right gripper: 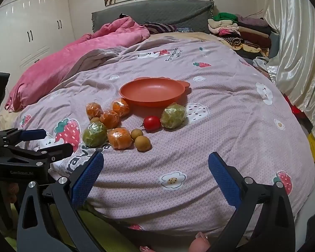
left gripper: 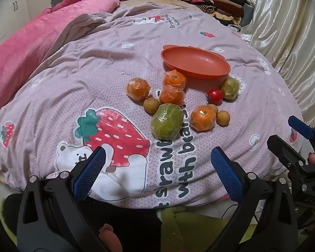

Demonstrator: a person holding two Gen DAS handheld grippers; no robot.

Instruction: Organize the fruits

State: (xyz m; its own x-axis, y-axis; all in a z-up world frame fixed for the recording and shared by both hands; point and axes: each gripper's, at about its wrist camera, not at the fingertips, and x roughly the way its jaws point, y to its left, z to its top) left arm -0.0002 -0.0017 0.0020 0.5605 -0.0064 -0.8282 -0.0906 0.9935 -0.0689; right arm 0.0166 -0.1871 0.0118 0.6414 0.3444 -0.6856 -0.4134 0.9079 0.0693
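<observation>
An empty orange plate (left gripper: pixel 194 63) (right gripper: pixel 153 91) lies on the bed quilt. In front of it lie several plastic-wrapped oranges (left gripper: pixel 202 117) (right gripper: pixel 119 137), two wrapped green fruits (left gripper: pixel 167 124) (right gripper: pixel 173 115), a red tomato (left gripper: pixel 215 96) (right gripper: pixel 151 123) and small brown longans (left gripper: pixel 223 117) (right gripper: pixel 142 143). My left gripper (left gripper: pixel 157 157) is open and empty at the near edge of the bed, short of the fruits. My right gripper (right gripper: pixel 155 161) is open and empty, also at the near edge; it shows at the right of the left wrist view (left gripper: pixel 292 134).
A pink blanket (right gripper: pixel 73 52) is bunched at the far left of the bed. Folded clothes (right gripper: pixel 241 31) are stacked at the far right by a cream curtain (right gripper: pixel 300 52). White wardrobes (right gripper: pixel 31 31) stand at the left. The quilt (right gripper: pixel 220 126) bulges softly.
</observation>
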